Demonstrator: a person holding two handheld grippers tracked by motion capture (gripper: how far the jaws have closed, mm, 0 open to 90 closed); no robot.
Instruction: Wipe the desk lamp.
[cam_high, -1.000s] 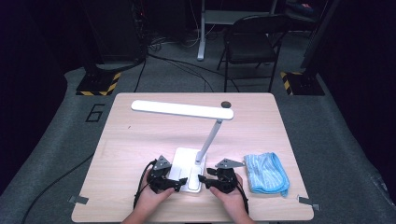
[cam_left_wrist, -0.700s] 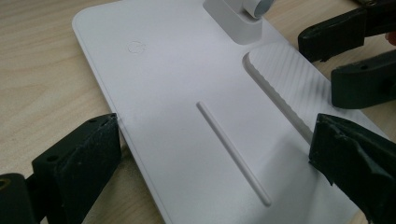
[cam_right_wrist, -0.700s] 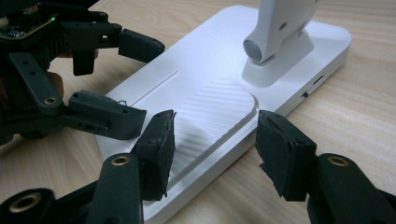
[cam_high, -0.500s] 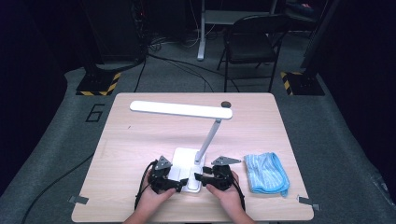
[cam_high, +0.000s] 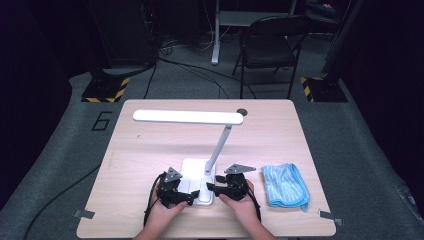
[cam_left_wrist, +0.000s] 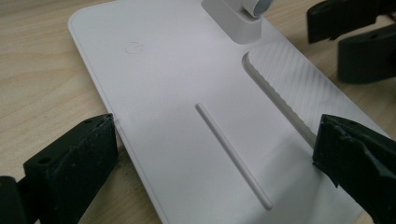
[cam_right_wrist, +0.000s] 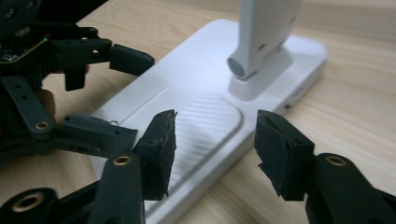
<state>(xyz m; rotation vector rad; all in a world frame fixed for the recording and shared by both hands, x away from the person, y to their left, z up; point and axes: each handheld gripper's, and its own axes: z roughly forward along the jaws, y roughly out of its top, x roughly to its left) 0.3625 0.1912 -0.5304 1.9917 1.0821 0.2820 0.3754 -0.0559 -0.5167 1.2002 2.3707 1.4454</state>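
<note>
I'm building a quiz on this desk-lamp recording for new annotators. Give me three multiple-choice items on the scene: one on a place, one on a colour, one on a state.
1. Where does the cloth lie?
A. right of the lamp base
B. under the lamp head
C. at the table's far left

2. What colour is the lamp?
A. black
B. white
C. red

3. How do the left gripper jaws stand?
A. shut off to one side of the base
B. clamped on the lamp's arm
C. spread wide, one on each side of the base

Key: 1 A, the high view shows it beside the right hand; 2 B, base, arm and head are all white; 3 C, the left gripper view shows them at opposite edges of the base.
</note>
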